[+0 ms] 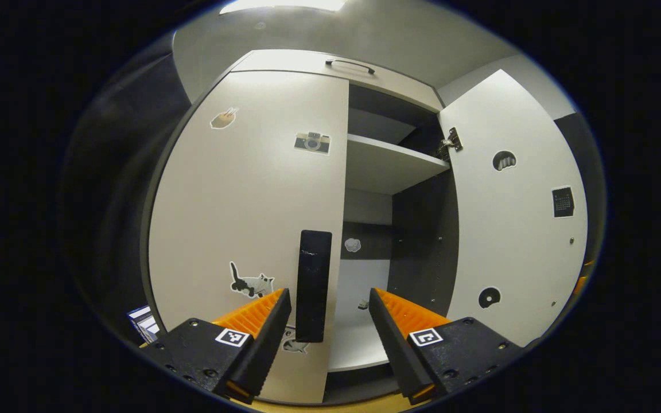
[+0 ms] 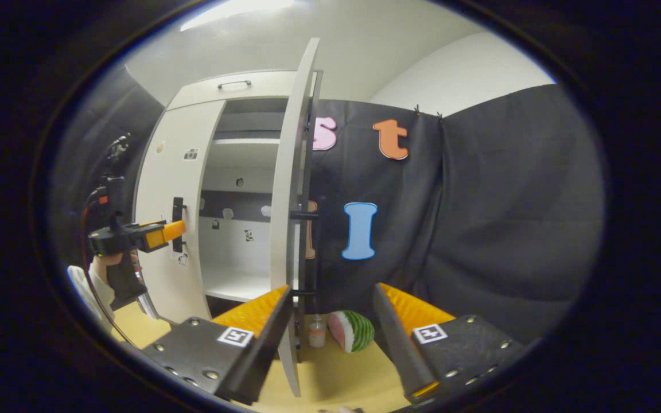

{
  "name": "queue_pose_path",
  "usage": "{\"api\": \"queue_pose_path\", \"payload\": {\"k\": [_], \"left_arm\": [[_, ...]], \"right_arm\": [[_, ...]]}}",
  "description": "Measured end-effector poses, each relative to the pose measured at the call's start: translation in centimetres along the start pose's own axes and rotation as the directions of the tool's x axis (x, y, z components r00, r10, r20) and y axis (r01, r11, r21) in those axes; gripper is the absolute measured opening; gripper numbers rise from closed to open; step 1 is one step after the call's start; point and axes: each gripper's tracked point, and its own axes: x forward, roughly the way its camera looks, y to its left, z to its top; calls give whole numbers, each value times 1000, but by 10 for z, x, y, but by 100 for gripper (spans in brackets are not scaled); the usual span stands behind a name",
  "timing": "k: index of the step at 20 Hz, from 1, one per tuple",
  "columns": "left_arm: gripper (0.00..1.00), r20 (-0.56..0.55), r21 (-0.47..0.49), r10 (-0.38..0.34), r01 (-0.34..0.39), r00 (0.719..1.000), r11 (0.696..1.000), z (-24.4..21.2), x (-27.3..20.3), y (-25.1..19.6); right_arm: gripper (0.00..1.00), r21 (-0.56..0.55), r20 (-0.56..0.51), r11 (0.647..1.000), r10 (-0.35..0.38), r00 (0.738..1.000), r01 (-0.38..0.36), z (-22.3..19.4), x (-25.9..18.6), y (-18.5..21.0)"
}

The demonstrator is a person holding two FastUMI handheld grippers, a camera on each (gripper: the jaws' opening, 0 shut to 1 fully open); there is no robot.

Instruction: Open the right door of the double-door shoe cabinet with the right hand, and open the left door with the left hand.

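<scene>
Left door handle point(image 1: 314, 285) stands between the open left gripper's point(image 1: 330, 304) fingers.

Your left tool point(image 1: 330, 304) has black bodies studded with screws, ribbed fingers point(image 1: 399, 312), and square coded tags. Your right tool point(image 2: 330, 304) matches; your sleeve point(image 2: 86, 289) is white.

White doors point(image 1: 250, 189) (black handle point(image 1: 314, 284)), green-striped watermelon toy point(image 2: 352, 331), yellow floor point(image 2: 336, 378).
</scene>
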Motion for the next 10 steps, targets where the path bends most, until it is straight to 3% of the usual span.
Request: {"api": "queue_pose_path", "payload": {"k": [1, 2, 5, 6, 9, 10], "left_arm": [[83, -5, 5, 7, -7, 1000, 1000, -3, 7, 4], [77, -11, 9, 12, -12, 1000, 1000, -6, 13, 6], [64, -34, 19, 23, -22, 999, 1000, -17, 23, 10], [54, -31, 31, 31, -30, 999, 999, -18, 27, 14], [39, -12, 43, 49, -48, 999, 998, -17, 27, 16], [38, -12, 61, 49, -48, 999, 997, -18, 26, 16]], "right_arm": [[92, -3, 11, 1000, -11, 1000, 11, 4, -1, -3], [96, -9, 16, 1000, -25, 1000, 25, 4, -2, -7], [96, -8, 11, 999, -51, 999, 51, 4, -2, -12], [96, -4, 9, 998, -57, 998, 57, 3, -1, -14], [96, 4, 7, 998, -70, 997, 70, 2, 1, -15], [96, 3, 4, 997, -72, 997, 72, 1, 3, -15]]}}
